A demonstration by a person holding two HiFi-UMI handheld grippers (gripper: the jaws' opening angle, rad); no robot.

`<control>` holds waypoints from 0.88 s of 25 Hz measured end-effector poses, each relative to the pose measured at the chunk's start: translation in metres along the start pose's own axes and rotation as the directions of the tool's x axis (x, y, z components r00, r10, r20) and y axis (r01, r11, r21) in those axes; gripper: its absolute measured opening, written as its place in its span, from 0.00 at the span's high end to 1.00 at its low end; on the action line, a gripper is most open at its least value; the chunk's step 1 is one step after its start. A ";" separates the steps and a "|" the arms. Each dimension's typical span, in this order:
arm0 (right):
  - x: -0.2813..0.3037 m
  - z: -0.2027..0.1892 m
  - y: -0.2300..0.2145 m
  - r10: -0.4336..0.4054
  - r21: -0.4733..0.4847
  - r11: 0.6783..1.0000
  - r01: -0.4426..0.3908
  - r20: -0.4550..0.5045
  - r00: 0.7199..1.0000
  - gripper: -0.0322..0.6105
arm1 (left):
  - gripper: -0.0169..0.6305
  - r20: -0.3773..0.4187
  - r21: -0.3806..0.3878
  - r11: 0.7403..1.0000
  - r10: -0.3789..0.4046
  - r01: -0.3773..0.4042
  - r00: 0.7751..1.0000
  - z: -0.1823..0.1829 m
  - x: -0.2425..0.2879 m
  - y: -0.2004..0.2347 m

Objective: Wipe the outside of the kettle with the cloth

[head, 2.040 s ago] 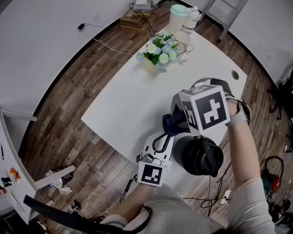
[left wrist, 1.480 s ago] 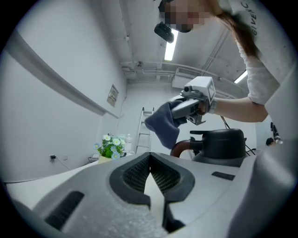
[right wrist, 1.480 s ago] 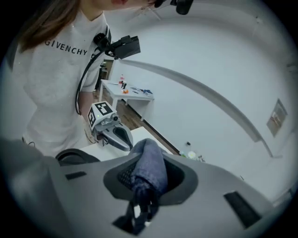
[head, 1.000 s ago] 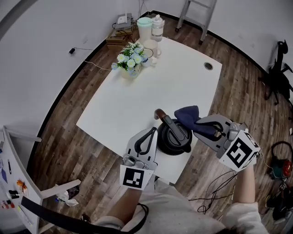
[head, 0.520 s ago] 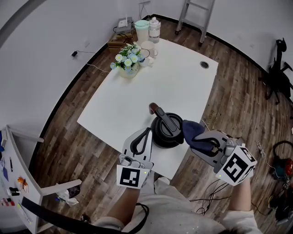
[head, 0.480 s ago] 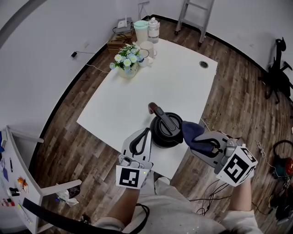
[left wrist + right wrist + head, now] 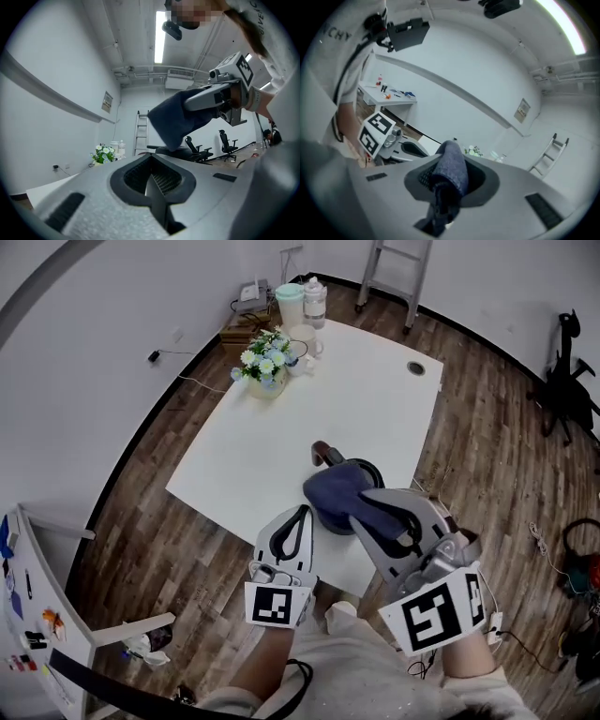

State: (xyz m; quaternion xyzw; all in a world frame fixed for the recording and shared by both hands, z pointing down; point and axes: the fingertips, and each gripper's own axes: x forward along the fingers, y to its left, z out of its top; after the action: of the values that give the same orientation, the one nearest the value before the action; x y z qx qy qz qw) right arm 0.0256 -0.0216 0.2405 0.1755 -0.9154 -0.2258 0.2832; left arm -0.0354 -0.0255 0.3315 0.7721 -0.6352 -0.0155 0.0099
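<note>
The black kettle (image 7: 364, 471) stands near the white table's (image 7: 281, 442) front edge, its brown-tipped handle (image 7: 322, 452) pointing away from me. A dark blue cloth (image 7: 334, 491) lies over the kettle's top and near side, hiding most of it. My right gripper (image 7: 364, 499) is shut on the cloth (image 7: 451, 169), coming in from the lower right. My left gripper (image 7: 301, 511) hovers just left of the kettle at the table edge, shut with nothing between its jaws. The left gripper view shows the cloth (image 7: 176, 117) hanging over the kettle's dark lid (image 7: 161, 149).
At the table's far end stand a pot of flowers (image 7: 265, 364), a white mug (image 7: 305, 336), a pale green jug (image 7: 290, 300) and a bottle (image 7: 315, 296). A ladder (image 7: 394, 268) leans behind the table. Cables (image 7: 544, 540) lie on the wood floor to the right.
My right gripper has carried the cloth from the kettle's right side up and leftward, over its top and near side. The left gripper has hardly moved.
</note>
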 end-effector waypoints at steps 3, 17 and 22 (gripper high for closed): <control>0.047 0.014 0.014 -0.102 -0.075 0.993 0.095 -0.093 0.990 0.84 | 0.96 -0.005 0.001 1.000 -0.029 0.029 1.000 0.007 0.005 0.016; 0.035 -0.059 0.062 -0.193 -0.083 0.981 0.174 -0.385 0.902 0.84 | 0.96 -0.004 -0.027 0.972 -0.233 0.233 0.972 0.005 0.004 0.050; -0.012 -0.083 0.035 -0.304 -0.109 0.952 0.287 -0.462 0.833 0.84 | 0.96 0.004 -0.040 0.956 -0.291 0.291 0.957 0.007 0.006 0.031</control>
State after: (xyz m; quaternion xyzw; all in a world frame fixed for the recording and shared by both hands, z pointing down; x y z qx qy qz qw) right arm 0.0774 -0.0125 0.3145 0.3594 -0.7762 -0.2329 0.4626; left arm -0.0647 -0.0371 0.3255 0.8568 -0.5144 -0.0289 0.0234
